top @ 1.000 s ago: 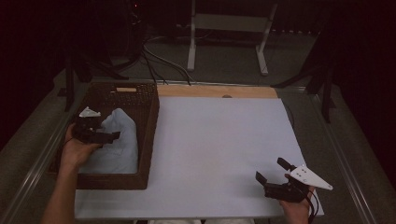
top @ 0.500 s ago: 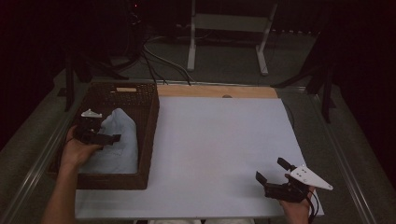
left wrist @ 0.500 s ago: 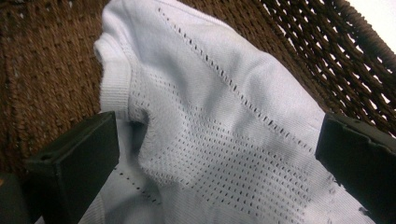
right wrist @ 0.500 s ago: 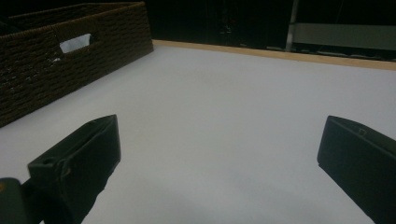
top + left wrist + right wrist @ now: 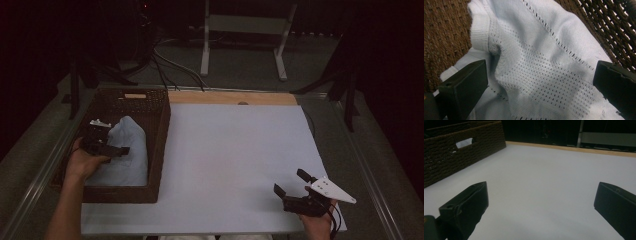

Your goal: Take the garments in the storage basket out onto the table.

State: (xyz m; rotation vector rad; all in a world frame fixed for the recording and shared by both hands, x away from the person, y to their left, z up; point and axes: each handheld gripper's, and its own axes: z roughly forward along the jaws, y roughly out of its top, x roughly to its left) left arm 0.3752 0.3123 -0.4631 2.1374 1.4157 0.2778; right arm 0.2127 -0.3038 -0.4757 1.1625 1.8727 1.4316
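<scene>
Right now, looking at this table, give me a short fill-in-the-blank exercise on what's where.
1. The white knit garment lies inside the brown wicker ____.
2. The left gripper hangs over the garment with its jaws ____.
3. The right gripper sits near the ____ right corner of the white table, as the high view shows it.
4. The long strip along the table's far edge is made of ____.

Missing words: basket; open; near; wood

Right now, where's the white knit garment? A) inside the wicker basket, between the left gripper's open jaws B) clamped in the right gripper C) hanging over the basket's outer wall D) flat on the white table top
A: the white knit garment lies in the wicker basket, and the left gripper has its jaws spread wide on either side of the fabric, not closed on it.
</scene>
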